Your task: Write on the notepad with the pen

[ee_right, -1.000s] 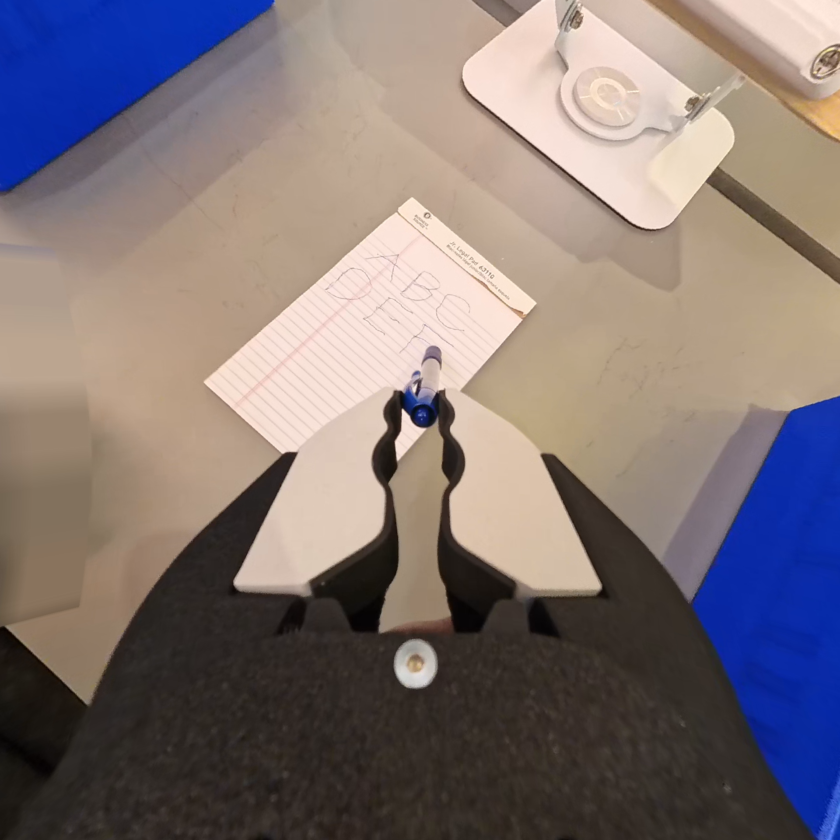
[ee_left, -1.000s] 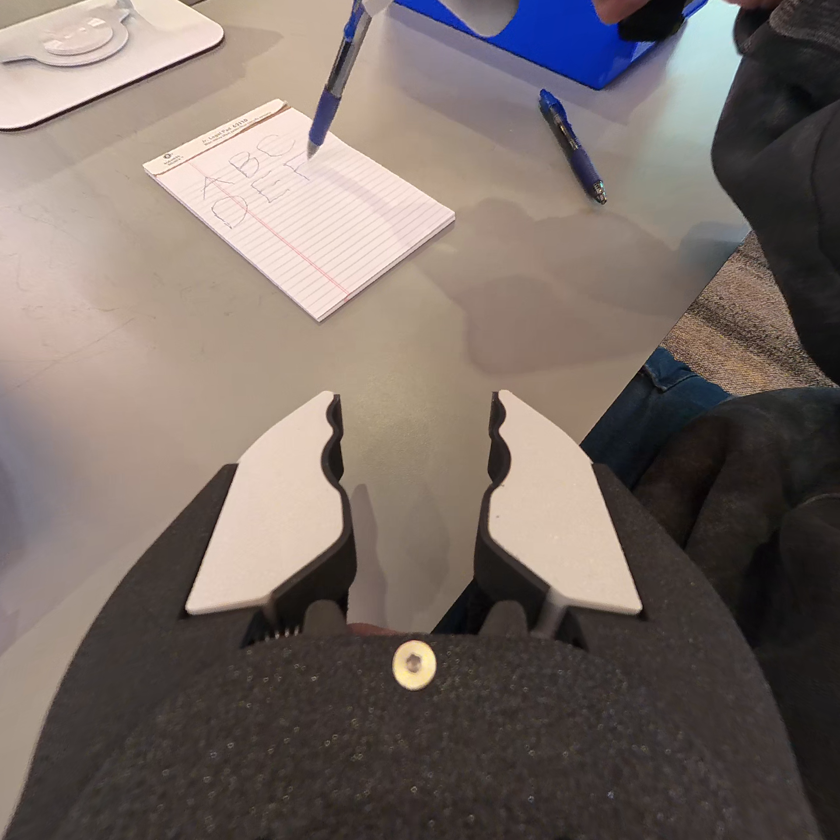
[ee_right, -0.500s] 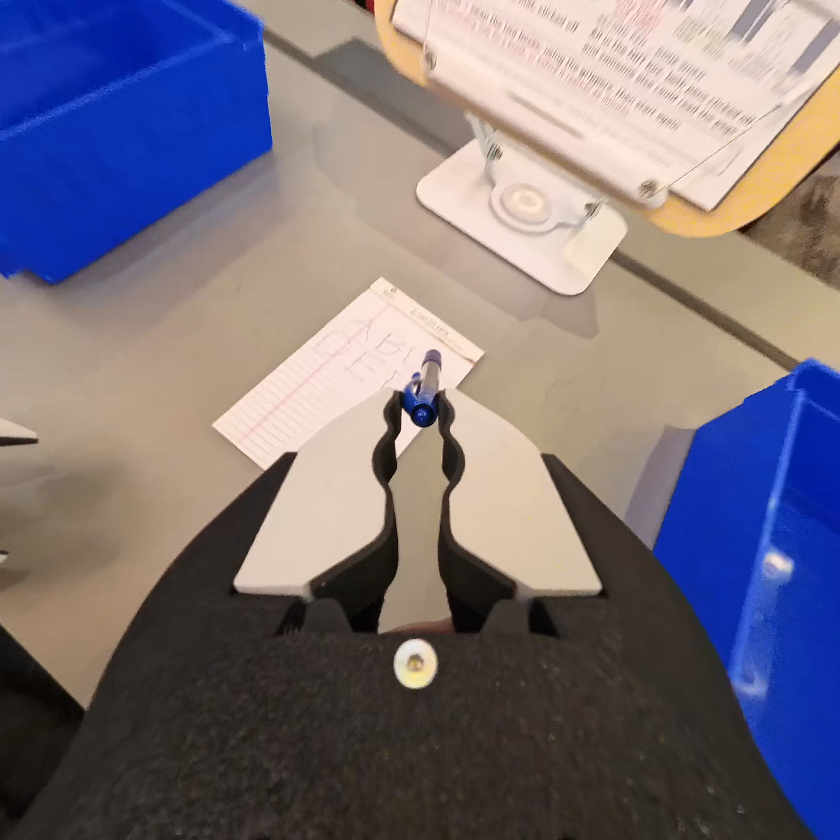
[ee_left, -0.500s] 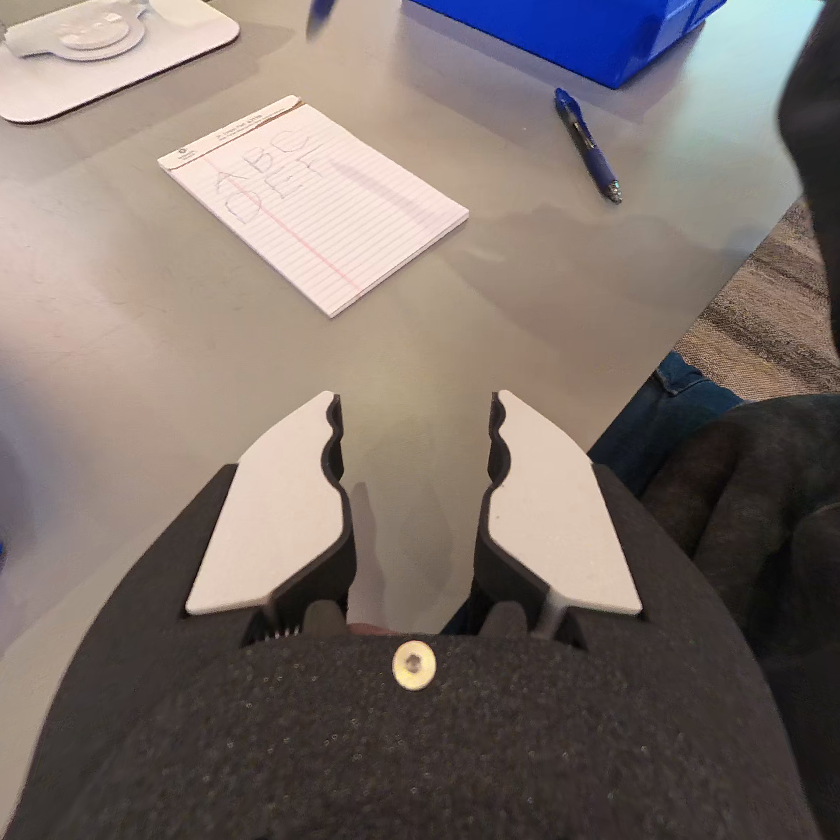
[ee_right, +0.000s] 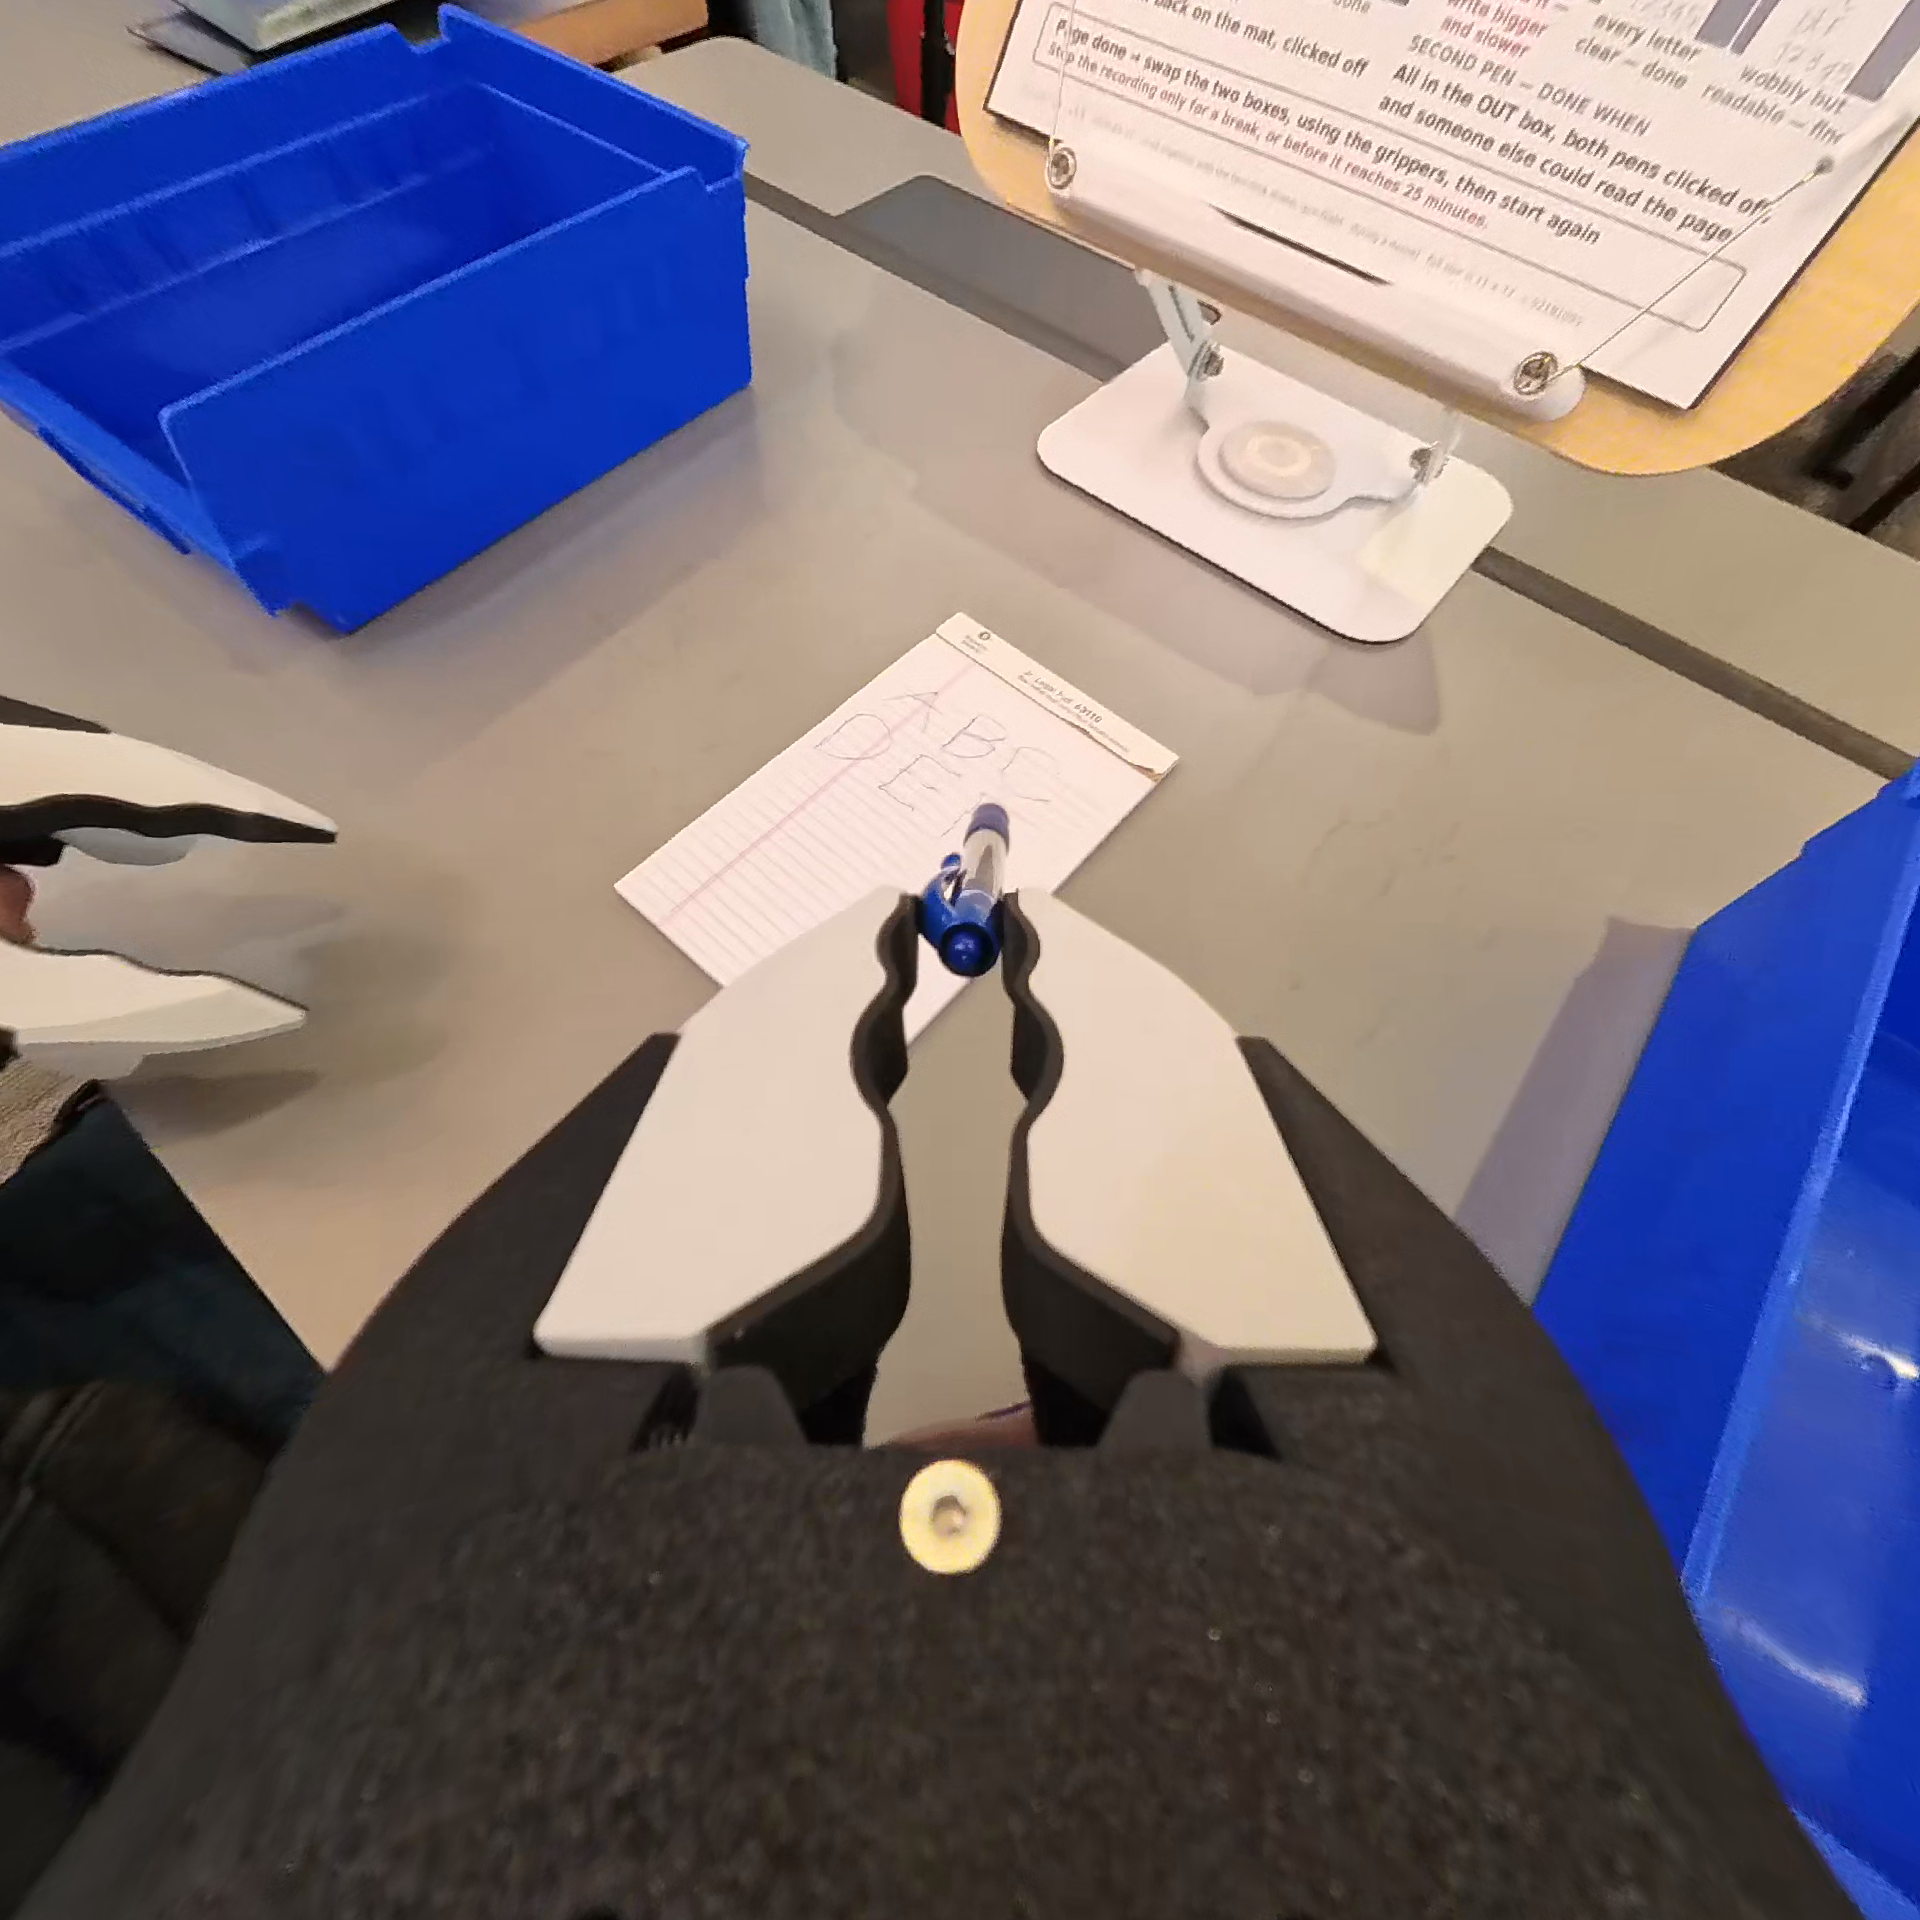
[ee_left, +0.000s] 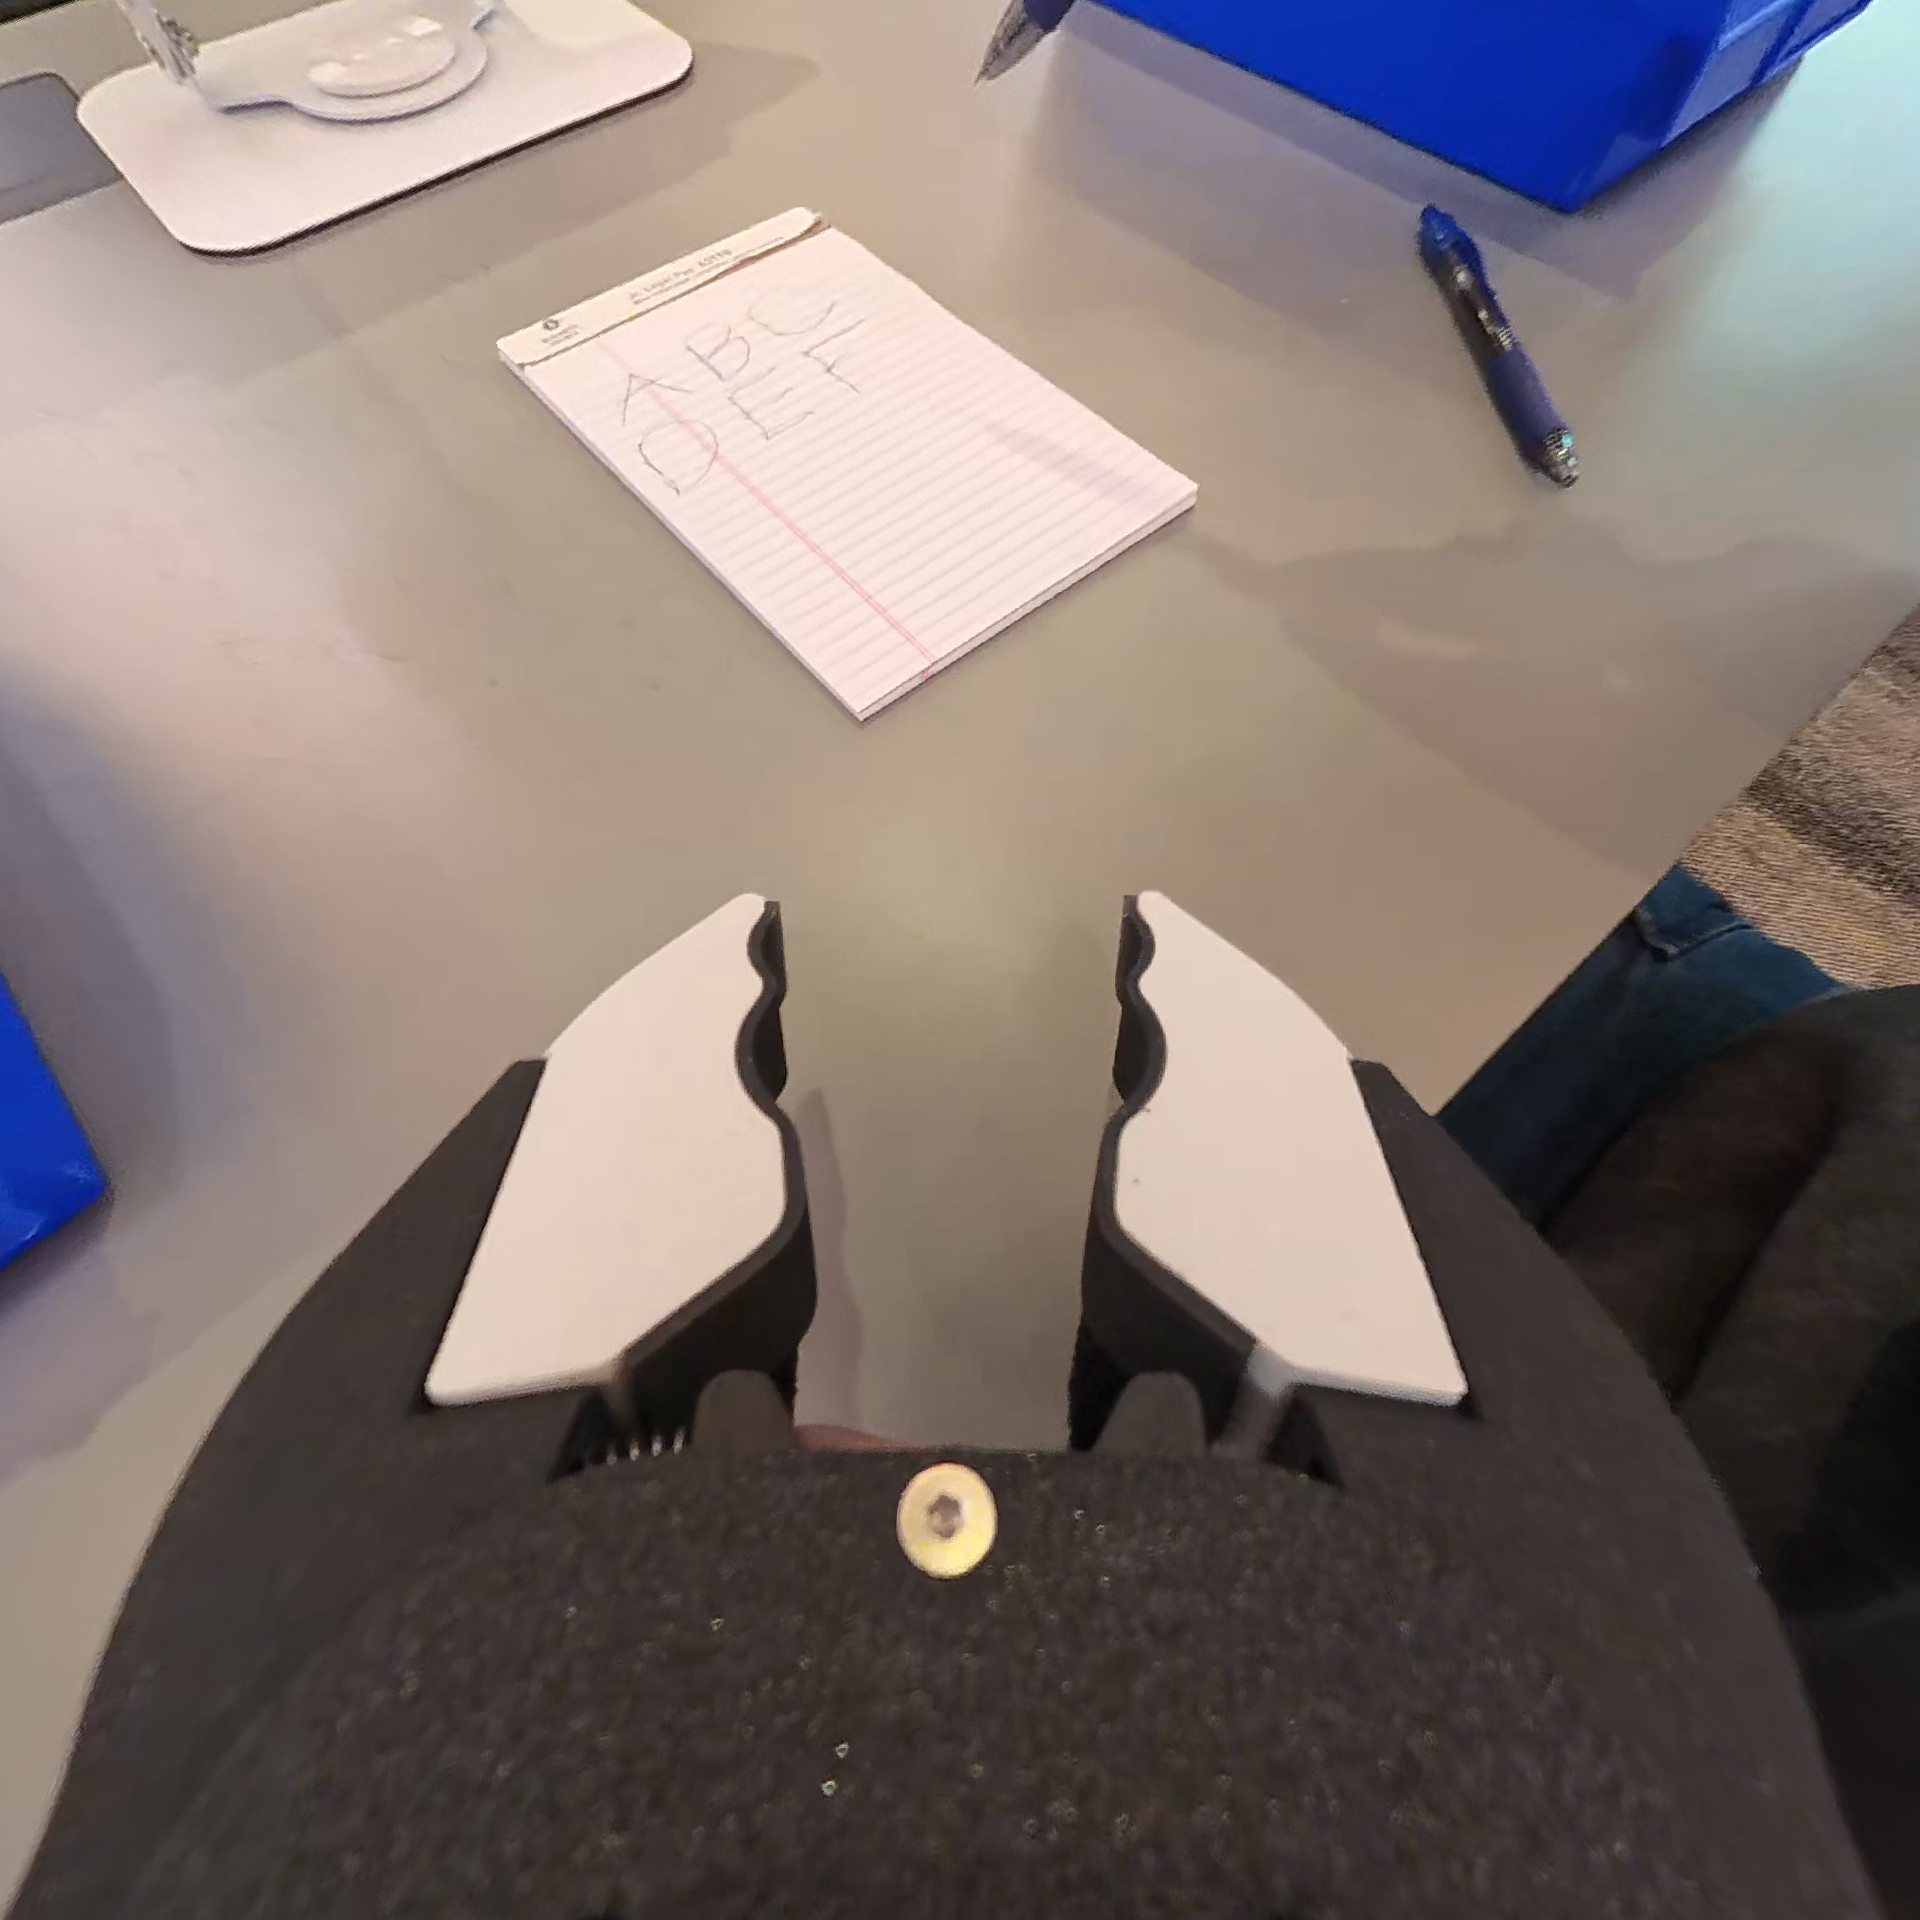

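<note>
**Pen lifted clear of the notepad, writing on the page**

Right gripper (ee_right: 961,914) has its jaws pinched narrow on the blue pen (ee_right: 971,883), held near the clicker end with the barrel pointing forward and down toward the notepad (ee_right: 883,821). The tip appears raised off the paper, though this view foreshortens it too much to be sure. The pad lies flat on the grey counter (ee_right: 582,665), two rows of pencil-thin letters at its top.

If more writing is wanted, my judgement is to lower the tip slowly onto a fresh ruled line below the letters, keep the grip firm so the barrel does not swivel, and press lightly. The loose pad may slide; the left gripper (ee_left: 951,997), jaws wide and holding nothing, could pin a corner.

The left wrist view shows a second blue pen (ee_left: 1496,343) lying on the counter well right of the pad, and the held pen's tip at the top edge, in the air beyond the pad. The right wrist view alone shows a blue bin (ee_right: 395,312), a white stand (ee_right: 1278,499) carrying a printed sheet, and another blue bin (ee_right: 1787,1195) at right.
</note>
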{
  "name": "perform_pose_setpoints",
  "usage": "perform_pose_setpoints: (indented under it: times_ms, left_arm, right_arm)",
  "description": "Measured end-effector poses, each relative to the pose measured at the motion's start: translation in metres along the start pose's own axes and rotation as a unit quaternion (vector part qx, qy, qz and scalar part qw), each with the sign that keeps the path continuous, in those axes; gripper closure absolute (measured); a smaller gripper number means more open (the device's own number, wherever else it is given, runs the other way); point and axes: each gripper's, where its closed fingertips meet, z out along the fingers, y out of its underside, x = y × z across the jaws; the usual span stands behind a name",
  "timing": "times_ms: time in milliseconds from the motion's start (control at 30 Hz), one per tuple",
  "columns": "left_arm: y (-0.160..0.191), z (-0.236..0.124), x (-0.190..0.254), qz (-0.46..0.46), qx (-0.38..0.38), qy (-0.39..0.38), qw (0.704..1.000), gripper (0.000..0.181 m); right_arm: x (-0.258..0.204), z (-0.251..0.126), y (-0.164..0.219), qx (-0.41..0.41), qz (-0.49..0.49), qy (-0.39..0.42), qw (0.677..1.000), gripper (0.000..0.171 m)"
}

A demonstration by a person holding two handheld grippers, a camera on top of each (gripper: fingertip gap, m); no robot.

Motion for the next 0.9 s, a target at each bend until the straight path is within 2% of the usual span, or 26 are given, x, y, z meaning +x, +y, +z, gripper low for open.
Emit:
perform_pose_setpoints:
  times_ms: [333, 533, 900]
  left_arm:
    - [0.001, 0.006, -0.016, -0.028, -0.002, -0.022, 0.999, 0.121]
    - [-0.011, 0.009, -0.031, -0.036, -0.001, -0.040, 0.999, 0.123]
    - [-0.031, -0.006, -0.054, -0.023, 0.012, -0.059, 0.998, 0.132]
  right_arm:
    - [0.007, -0.004, 0.010, 0.017, 0.028, -0.015, 0.999, 0.156]
    - [0.013, -0.007, 0.000, 0.039, 0.031, -0.026, 0.998, 0.156]
    - [0.003, -0.007, 0.002, 0.063, 0.012, -0.076, 0.995, 0.156]
